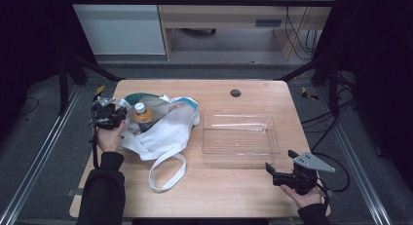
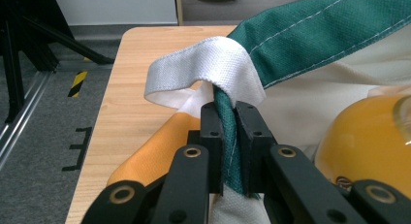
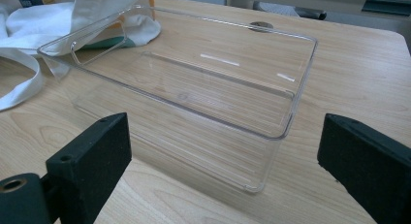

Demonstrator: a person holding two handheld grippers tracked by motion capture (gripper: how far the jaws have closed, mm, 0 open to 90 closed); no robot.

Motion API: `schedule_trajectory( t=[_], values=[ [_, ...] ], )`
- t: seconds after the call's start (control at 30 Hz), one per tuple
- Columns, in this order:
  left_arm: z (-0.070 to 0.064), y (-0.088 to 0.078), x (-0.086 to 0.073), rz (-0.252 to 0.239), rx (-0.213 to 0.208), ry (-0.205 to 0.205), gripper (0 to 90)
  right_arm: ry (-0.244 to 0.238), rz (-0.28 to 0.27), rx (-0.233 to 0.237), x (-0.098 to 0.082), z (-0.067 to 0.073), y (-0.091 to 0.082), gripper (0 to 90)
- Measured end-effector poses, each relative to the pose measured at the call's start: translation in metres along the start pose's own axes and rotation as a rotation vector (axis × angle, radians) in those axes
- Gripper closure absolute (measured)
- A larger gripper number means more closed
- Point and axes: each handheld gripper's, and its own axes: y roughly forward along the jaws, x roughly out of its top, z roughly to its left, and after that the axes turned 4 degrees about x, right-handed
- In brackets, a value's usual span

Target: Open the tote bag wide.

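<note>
On the pale wooden table [image 1: 214,186] we pinch the tote bag [image 1: 163,127]'s green rim in our left gripper [image 2: 225,115] to hold it open, so next, we judge, our spread-jawed right gripper [image 1: 281,174] should lift the orange bottle [image 1: 142,117] into the clear tray [image 3: 286,132].

Round dark grommet hole [image 1: 235,93] near the table's [image 1: 219,191] far edge, right of centre; black cables [image 1: 297,37] on floor beyond.

On the worktop [image 1: 224,196] — one white cloth bag [image 1: 165,130], one orange bottle [image 1: 142,117] inside it, one clear plastic tray [image 1: 241,133] — and two claws: left claw [image 1: 104,115], right claw [image 1: 278,173].
</note>
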Motion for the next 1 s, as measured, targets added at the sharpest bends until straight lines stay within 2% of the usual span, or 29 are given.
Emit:
schedule_trajectory(
  t=[0.27,0.67,1.0],
  values=[
    [0.0,0.009,-0.011,0.031,0.001,0.016,82.6,-0.002,0.001,0.0,0.0,0.0,0.0,5.4],
    [-0.002,0.023,-0.031,0.071,-0.019,0.0,82.7,-0.001,0.001,0.0,0.0,0.001,0.0,5.5],
    [-0.004,0.029,-0.04,0.069,-0.019,0.011,81.3,-0.003,0.002,0.001,0.0,0.001,0.0,5.5]
  ],
)
